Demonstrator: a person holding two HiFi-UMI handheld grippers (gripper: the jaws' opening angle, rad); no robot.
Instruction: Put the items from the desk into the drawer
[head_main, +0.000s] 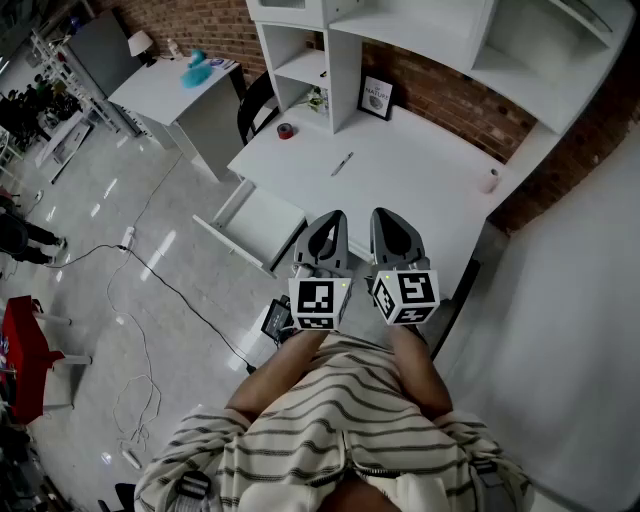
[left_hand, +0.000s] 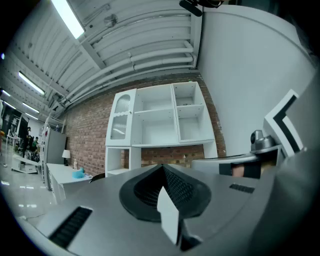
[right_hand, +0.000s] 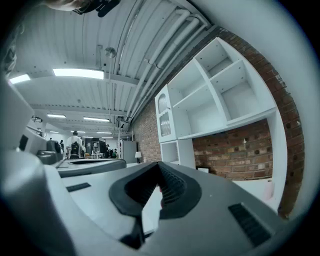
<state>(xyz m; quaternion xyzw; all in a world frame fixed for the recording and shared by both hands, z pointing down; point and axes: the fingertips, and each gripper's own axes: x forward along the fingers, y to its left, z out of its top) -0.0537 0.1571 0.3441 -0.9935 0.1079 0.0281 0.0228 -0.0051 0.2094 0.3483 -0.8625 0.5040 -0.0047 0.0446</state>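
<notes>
White table (head_main: 420, 165) stands ahead of the person, under a white shelf unit (head_main: 340, 50) set against a brick wall. The left tongs (head_main: 333, 218) and right tongs (head_main: 388, 215) are held side by side close to the chest, over the table's near edge, both pointing forward toward the shelf unit. Both are clenched, with nothing between the jaws.

Task items lie on the table, well apart from the tongs:
- pen (head_main: 342, 163), near mid-table;
- red tape roll (head_main: 286, 131), at the far left corner;
- small pale cylinder (head_main: 490, 181), by the right edge.

The drawer (head_main: 262, 225) is pulled out from the table's front edge, just left of the left tongs. Open floor with a cable (head_main: 170, 285) lies to the left, and a pale wall (head_main: 580, 280) closes the right side.
</notes>
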